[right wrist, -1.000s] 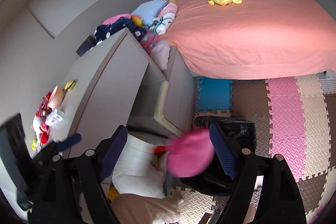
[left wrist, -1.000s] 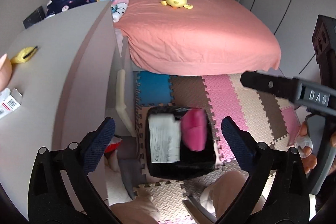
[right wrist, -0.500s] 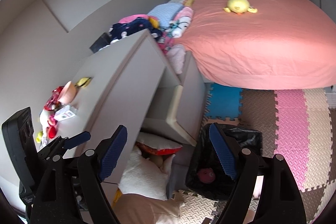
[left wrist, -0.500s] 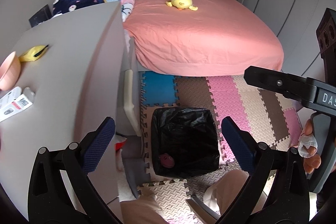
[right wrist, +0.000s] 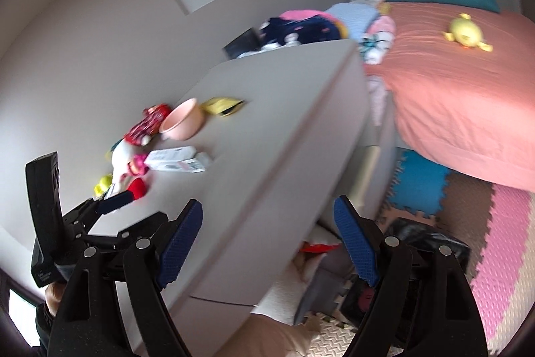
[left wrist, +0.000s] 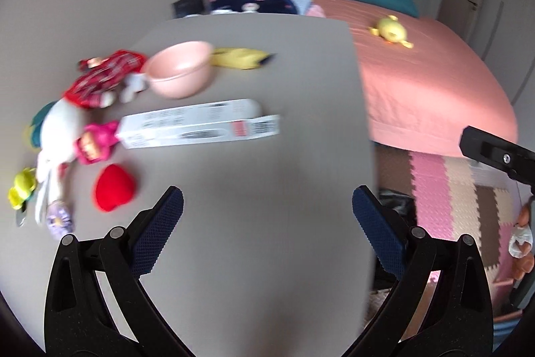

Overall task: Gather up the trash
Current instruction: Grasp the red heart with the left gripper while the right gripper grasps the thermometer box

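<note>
My left gripper [left wrist: 267,223] is open and empty above the grey desk top [left wrist: 267,156]. A white cardboard box [left wrist: 200,124] lies ahead of it, also in the right wrist view [right wrist: 179,159]. A yellow wrapper [left wrist: 239,57] lies behind a pink bowl [left wrist: 179,69]. My right gripper [right wrist: 267,236] is open and empty over the desk's front edge. The black-lined bin [right wrist: 424,243] stands on the floor below it, with a pink item [right wrist: 367,295] inside; only a sliver of the bin [left wrist: 396,203] shows in the left wrist view.
Toys lie at the desk's left: a red heart [left wrist: 115,191], a white plush [left wrist: 58,136], a red patterned cloth [left wrist: 103,79]. A bed with a pink cover [left wrist: 428,79] and a yellow plush [left wrist: 389,29] stands to the right. Foam mats [right wrist: 501,243] cover the floor.
Pink trash dropped into the bin a second ago. Both grippers have since swung left and up from the bin toward the desk top, still open.
</note>
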